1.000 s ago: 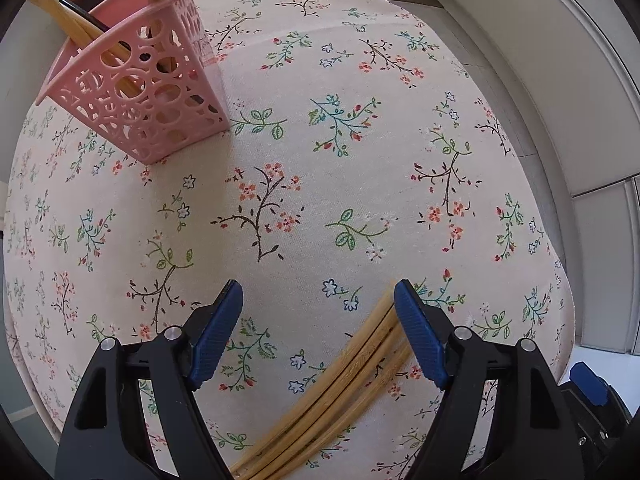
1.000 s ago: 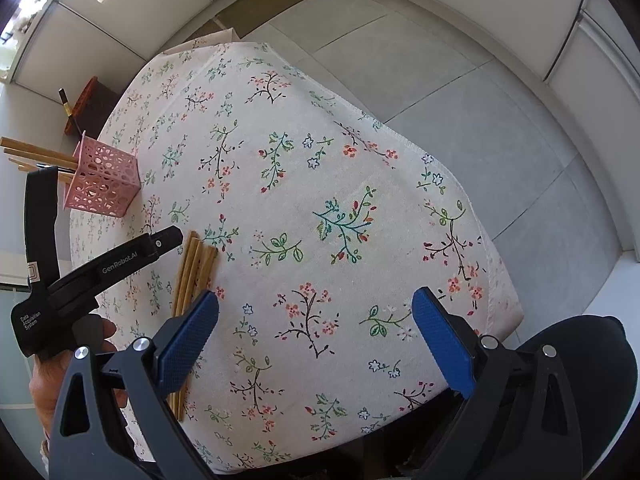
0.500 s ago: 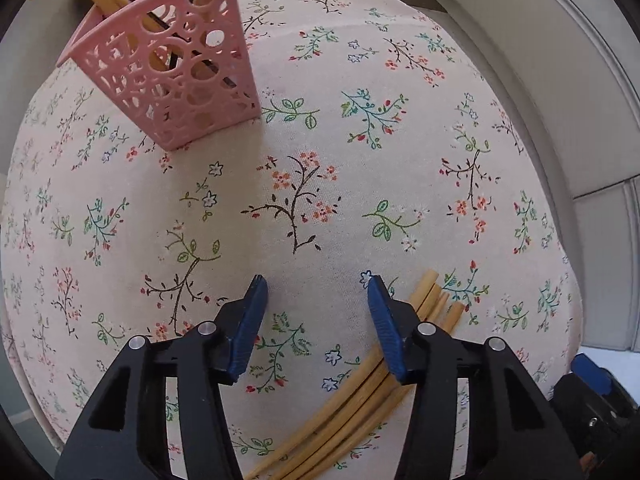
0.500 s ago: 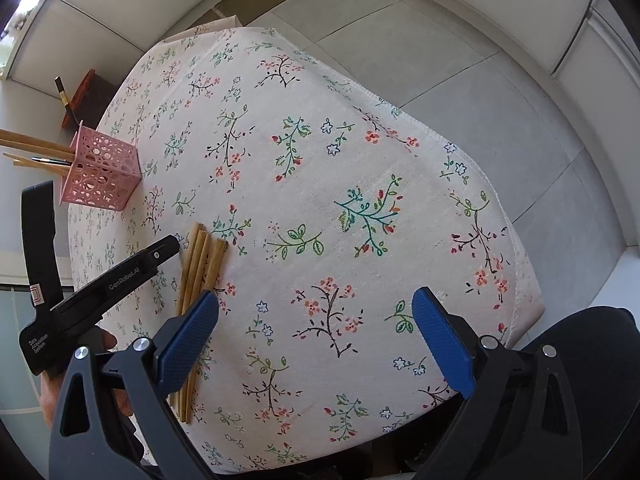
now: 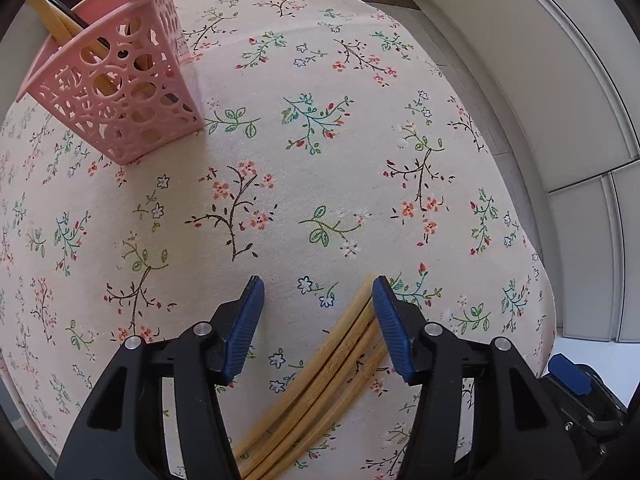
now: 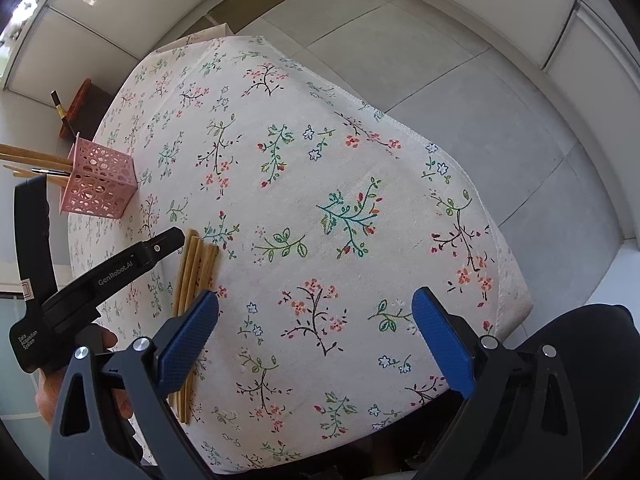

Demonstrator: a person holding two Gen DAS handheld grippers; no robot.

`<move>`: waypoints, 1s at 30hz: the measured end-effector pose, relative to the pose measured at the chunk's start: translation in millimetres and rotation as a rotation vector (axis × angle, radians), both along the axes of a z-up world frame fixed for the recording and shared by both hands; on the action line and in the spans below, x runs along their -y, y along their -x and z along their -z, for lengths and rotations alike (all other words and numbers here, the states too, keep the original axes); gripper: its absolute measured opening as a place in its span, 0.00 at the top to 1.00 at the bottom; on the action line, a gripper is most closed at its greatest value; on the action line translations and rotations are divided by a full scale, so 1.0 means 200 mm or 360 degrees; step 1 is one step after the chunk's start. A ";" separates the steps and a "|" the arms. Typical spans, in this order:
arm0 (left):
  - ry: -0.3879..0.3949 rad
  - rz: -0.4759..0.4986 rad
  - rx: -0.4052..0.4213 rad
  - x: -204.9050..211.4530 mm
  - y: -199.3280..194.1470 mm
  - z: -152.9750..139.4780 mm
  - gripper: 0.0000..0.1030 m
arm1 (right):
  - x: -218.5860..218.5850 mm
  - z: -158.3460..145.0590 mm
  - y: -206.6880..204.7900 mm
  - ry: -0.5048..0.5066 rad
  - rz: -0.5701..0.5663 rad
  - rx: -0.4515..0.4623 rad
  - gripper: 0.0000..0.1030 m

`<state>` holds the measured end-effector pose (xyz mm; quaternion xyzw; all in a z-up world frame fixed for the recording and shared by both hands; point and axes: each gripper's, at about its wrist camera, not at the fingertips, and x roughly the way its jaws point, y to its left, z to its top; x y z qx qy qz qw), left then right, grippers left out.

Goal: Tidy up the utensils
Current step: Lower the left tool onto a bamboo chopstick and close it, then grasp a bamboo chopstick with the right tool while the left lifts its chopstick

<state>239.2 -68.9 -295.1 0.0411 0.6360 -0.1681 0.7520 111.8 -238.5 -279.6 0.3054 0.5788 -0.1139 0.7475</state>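
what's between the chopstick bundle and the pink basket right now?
Nothing but bare floral tablecloth between the bamboo chopsticks and the pink basket; clearest in the left wrist view, and the right wrist view agrees.

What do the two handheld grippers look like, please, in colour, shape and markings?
Both the left gripper and the right gripper have black angular plastic arms with silver rivets and ribbed blue finger pads. White "GenRobot.AI" lettering marks the left one's side.

- Table [image 6: 400, 184], covered by a floral cloth.
- Pink perforated basket [image 5: 116, 92], far left on the cloth, holding upright utensils.
- Bamboo chopsticks [image 5: 320, 384], bundled flat on the cloth, near side.
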 end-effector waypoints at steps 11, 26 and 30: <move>-0.0235 0.0173 0.0073 0.06 0.07 0.06 0.90 | -0.04 0.01 -0.03 0.0005 -0.0003 -0.0013 0.08; 0.0043 -0.0071 0.0272 -0.45 0.19 -0.33 0.93 | -0.38 0.19 -0.34 -0.0075 -0.0022 -0.0242 0.64; 0.0094 -0.0081 0.0297 -0.49 0.21 -0.37 0.93 | -0.40 0.19 -0.36 -0.0052 0.0017 -0.0226 0.64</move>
